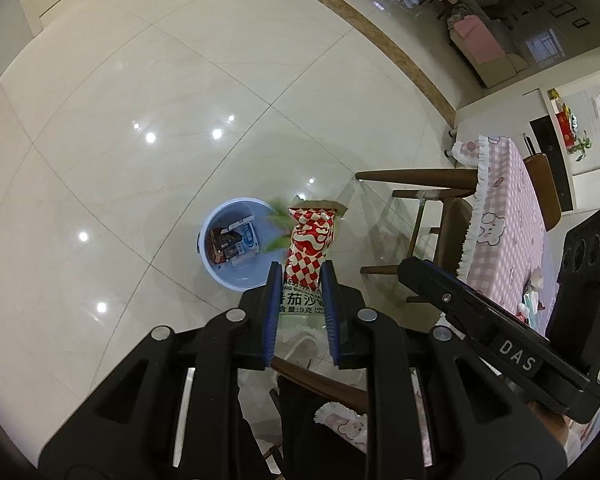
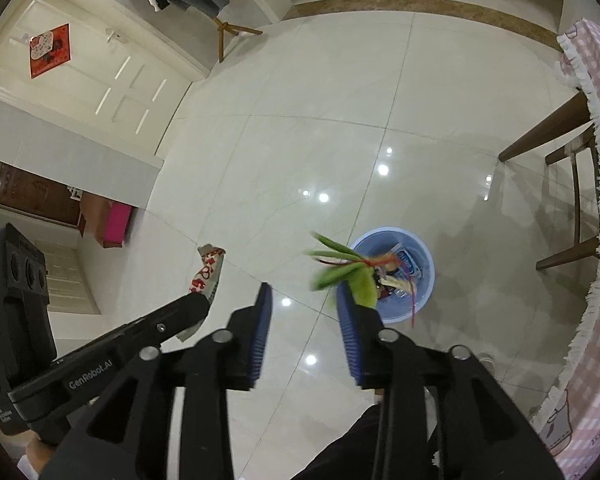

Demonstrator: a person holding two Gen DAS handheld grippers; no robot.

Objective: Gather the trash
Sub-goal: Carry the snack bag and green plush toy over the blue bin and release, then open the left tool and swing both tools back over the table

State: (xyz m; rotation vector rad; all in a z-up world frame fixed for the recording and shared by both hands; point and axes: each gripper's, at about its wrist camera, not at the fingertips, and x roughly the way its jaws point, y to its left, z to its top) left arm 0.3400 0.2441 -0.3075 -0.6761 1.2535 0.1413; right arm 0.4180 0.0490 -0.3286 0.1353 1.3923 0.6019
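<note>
My left gripper (image 1: 301, 266) is shut on a red-and-white checkered sauce packet (image 1: 310, 236), which sticks up past the blue pads, high above the floor. Just left of it on the tiles stands a pale blue bin (image 1: 228, 282) holding several wrappers. In the right wrist view my right gripper (image 2: 304, 288) stands open with nothing between its pads. A blurred bunch of green leaves with red string (image 2: 340, 268) hangs in the air at the tip of its right finger, over the near-left rim of the bin (image 2: 430, 276). The left gripper with the packet (image 2: 208, 270) shows at left.
A table under a pink checked cloth with a white fringe (image 1: 508, 216) stands to the right, with wooden chair legs (image 1: 420, 192) beside it. Glossy white tiles surround the bin. A white door (image 2: 100, 72) and a pink box (image 2: 118, 224) lie far left. A dark trouser leg (image 2: 360, 440) is below.
</note>
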